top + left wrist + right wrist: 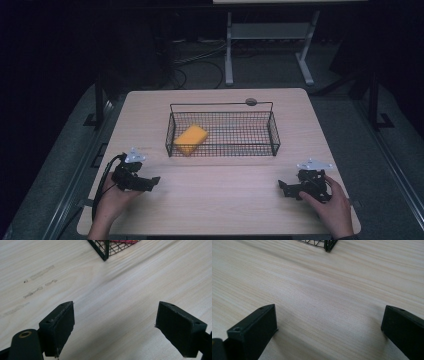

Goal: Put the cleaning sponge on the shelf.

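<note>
Sponge position: the yellow-orange rectangular sponge lies inside the black wire-mesh basket, at its left end, ahead of both grippers
Direction from grippers: forward and a bit to the right from the left gripper; forward and far to the left from the right gripper
Nearer hand: the left one, I judge, as the sponge is on its side of the basket; right one is well apart
Long axis: runs diagonal, from near-left to far-right corner approx.
Left gripper state: jaws wide apart, nothing betw. them, low over the light wooden table; basket corner ahead
Right gripper state: also spread wide, empty, near the table's right front
Basket content: only the sponge; rest of it is bare mesh
Next move (guess): left gripper must go up over the near wall, then down to the sponge
</note>
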`<state>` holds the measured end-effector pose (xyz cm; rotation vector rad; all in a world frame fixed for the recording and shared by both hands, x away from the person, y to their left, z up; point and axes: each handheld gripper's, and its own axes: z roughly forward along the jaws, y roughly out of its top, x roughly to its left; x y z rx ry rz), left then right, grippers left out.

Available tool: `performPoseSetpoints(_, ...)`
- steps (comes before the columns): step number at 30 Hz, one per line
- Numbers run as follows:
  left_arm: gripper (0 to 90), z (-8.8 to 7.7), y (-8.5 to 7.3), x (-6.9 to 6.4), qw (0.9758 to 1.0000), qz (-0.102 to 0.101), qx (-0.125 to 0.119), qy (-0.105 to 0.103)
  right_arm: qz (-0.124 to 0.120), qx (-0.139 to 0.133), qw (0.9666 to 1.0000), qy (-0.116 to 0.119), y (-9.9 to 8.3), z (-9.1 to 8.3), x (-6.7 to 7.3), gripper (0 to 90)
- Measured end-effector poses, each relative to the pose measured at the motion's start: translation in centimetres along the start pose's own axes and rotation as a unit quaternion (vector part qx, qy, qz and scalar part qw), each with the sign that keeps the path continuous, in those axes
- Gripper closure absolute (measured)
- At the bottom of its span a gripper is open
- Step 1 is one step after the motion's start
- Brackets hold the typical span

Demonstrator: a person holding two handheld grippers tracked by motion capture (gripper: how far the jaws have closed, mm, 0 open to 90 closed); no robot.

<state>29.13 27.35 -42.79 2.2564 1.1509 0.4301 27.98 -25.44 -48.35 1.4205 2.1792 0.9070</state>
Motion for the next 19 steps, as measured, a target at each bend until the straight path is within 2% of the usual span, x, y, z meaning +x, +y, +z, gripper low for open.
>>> performPoseSetpoints(8,14.2,0.8,-2.0,-0.8,0.9998,0.007,0.017,0.007,0.000,0.000,1.0000,0.000,0.0,0.0,0.0,0.0)
performPoseSetpoints(19,13.5,1.5,-2.9,-1.2,0.9996,0.010,0.025,0.000,0.001,0.000,1.0000,0.000,0.0,0.0,0.0,0.0)
